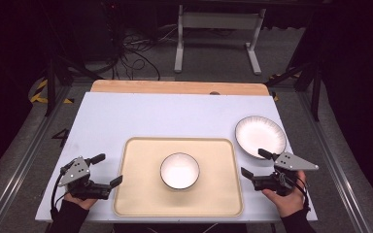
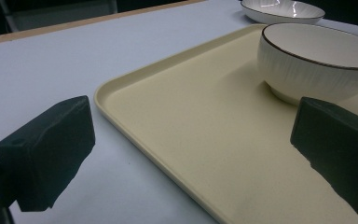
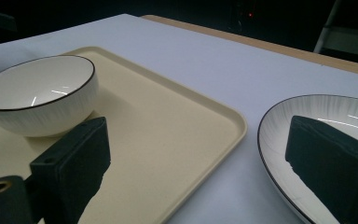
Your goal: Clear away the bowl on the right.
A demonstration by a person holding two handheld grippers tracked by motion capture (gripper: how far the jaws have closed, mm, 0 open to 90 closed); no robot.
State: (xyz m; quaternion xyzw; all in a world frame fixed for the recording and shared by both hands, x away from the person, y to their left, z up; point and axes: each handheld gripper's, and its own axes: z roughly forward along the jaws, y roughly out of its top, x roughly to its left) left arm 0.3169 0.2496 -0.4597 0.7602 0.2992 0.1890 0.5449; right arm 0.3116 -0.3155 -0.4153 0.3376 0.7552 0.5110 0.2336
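A wide white surface [image 1: 141, 116] is seen from above, backed along its far edge by a strip of bare wood [image 1: 175, 87]. On the near middle of it a cream rectangular tray [image 1: 141, 194] with rounded corners is laid flat, and its near-left corner is brought close in the left gripper view, where the raised rim [image 2: 121, 121] is seen curving between the two black jaws. A white bowl with a dark rim [image 1: 179, 171] is set upright near the middle of the tray, resting on the tray floor and well apart from every edge; in the left gripper view it [image 2: 317, 63] is seen beyond the right-hand jaw. A white plate with a dark rim [image 1: 260, 136] is placed directly on the surface, just beside the tray's far right corner but apart from it. The left claw [image 1: 109, 170] is held just off the tray's left edge, its jaws spread wide and released, with nothing between them. The right claw [image 1: 255, 163] is held at the near edge of the plate, likewise spread wide and released; in the right gripper view one jaw is seen over the tray and the other over the plate [image 3: 317, 112]. Whether either jaw touches anything cannot be told.
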